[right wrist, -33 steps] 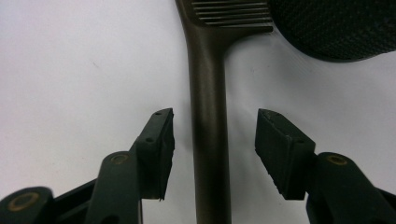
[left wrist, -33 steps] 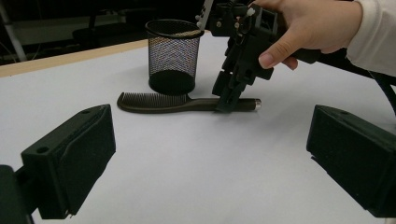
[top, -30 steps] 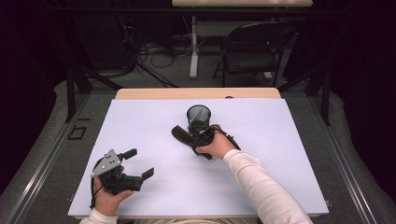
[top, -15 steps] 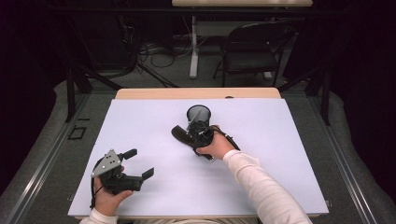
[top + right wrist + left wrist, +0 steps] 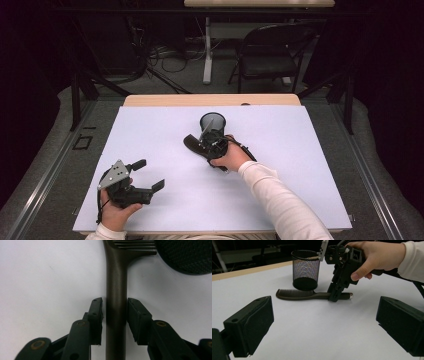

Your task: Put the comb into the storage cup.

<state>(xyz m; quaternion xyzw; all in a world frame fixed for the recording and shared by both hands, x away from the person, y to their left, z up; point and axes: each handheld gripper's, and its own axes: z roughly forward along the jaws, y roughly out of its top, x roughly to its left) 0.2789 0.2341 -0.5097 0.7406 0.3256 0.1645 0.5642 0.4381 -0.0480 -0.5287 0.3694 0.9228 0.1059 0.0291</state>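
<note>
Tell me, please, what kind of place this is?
Probably a lab or recording workspace, not a home: a white-covered table stands amid dark curtains, loose cables lie on the grey floor, and a black folding chair waits behind.

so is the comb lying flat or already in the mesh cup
Lying flat on the table. The comb rests beside the upright mesh cup, teeth toward the cup, its handle between the right gripper fingers.
</note>
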